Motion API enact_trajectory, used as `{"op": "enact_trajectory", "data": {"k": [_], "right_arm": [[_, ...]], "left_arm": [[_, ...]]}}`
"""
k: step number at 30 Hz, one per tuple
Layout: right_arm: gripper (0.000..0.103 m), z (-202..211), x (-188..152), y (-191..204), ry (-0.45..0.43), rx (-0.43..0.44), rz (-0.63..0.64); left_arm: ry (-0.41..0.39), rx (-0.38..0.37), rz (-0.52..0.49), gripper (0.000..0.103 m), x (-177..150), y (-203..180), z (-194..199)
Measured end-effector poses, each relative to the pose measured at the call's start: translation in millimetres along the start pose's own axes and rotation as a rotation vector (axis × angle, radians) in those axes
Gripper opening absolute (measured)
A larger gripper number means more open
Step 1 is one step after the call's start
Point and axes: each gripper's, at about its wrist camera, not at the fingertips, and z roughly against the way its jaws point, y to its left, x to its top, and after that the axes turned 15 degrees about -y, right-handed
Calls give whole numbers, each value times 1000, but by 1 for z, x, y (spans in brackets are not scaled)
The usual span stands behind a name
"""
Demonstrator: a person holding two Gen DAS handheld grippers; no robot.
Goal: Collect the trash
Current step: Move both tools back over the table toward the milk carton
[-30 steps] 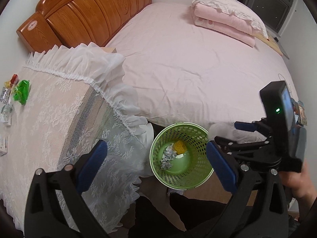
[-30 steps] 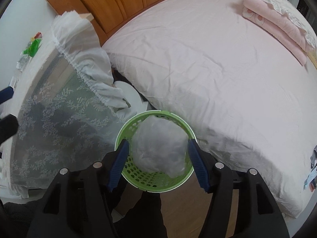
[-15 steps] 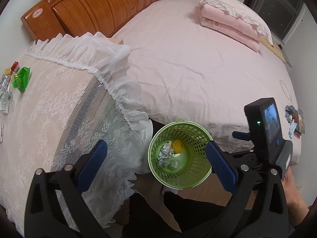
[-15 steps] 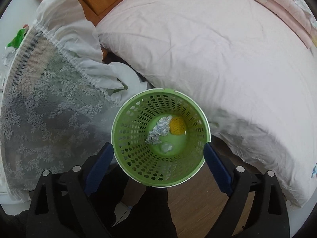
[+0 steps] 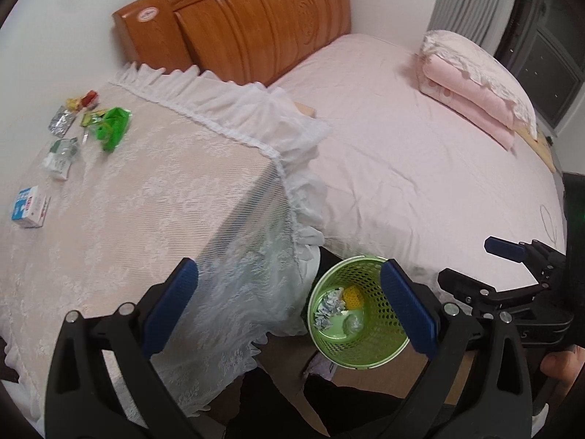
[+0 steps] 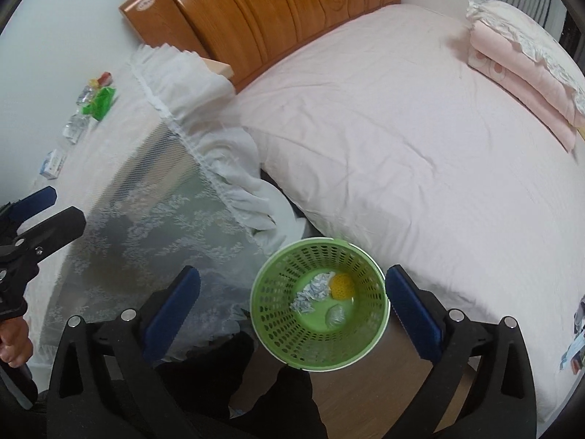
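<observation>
A green perforated basket (image 6: 278, 329) stands on the floor between the bed and the lace-covered table. Inside lie a crumpled paper (image 6: 310, 292), a yellow piece (image 6: 342, 285) and a clear plastic wad (image 6: 336, 316). My right gripper (image 6: 292, 292) hangs above the basket, its jaws opening wide with nothing between them. My left gripper (image 5: 289, 292) is open and empty, over the table corner beside the basket (image 5: 384, 351). More trash lies on the table's far left: a green wrapper (image 5: 111, 128), a silver wrapper (image 5: 62, 122) and a blue-white box (image 5: 31, 206).
The pink bed (image 5: 402, 146) with a wooden headboard (image 5: 256, 25) fills the right and back. Folded pink bedding (image 5: 475, 95) sits at its far side. The white lace cloth (image 5: 164, 190) hangs down over the table edge next to the basket.
The right gripper let go of the clear plastic wad, which now lies in the basket, and rose with its jaws spread. The left gripper swung toward the table, so the trash there shows more fully.
</observation>
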Motion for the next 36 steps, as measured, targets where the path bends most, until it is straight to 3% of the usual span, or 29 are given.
{"op": "enact_trajectory", "data": {"k": [6,12,17,22,30,33,36], "right_arm": [[101,-14,37,74,-36,104,133],[101,-35,68,151,-61,196,176],[101,-60,93,214,-75,248,181],[101,-88,119,273,-80,279,190],[101,-120,142,334,-78,290,209],[101,-124,144,344,-73,295,213],[101,-128,145,353,-65,294,218]], "left_arm": [[-55,156,159,95,5,87,29],[-65,341,321,95,7,193,38],[-46,462,440,95,17,284,29],[18,550,565,95,31,365,-10],[107,582,959,95,20,458,-76],[146,619,1031,95,14,476,-94],[136,579,1098,97,11,484,-103]]}}
